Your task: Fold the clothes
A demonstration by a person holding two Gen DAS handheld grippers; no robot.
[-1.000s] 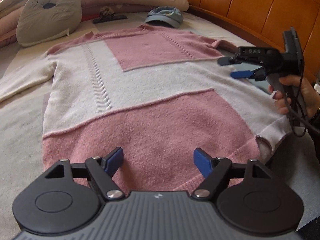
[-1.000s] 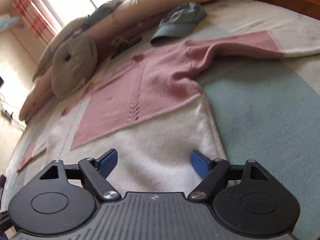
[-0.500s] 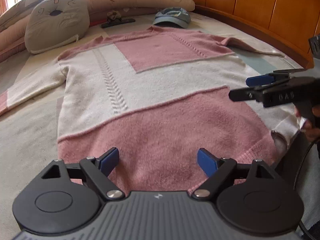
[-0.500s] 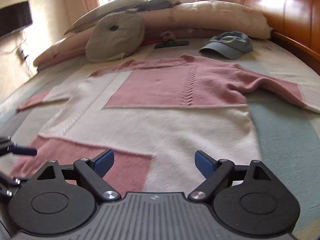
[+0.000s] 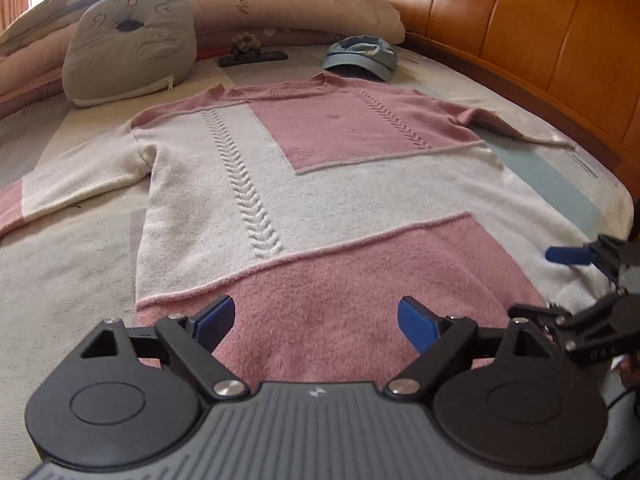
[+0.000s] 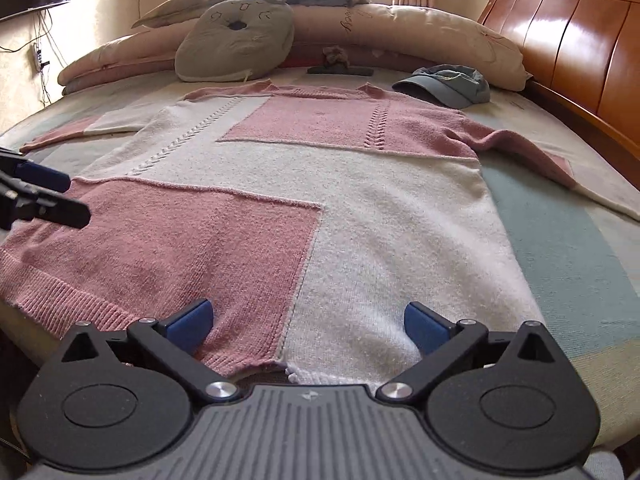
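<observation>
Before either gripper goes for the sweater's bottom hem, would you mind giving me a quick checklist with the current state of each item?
1. Sweater lies flat, face up on the bed: ok.
2. Both sleeves spread out to the sides: ok.
3. Left gripper open, nothing between its fingers: ok.
4. Right gripper open, poised over the hem: ok.
5. Blue cap and grey cushion lie off the sweater body: cap cannot tell, as it lies right at the shoulder; cushion ok.
6. Hem free of curls: not ok, since a small notch shows at the hem's edge by the right gripper.
</observation>
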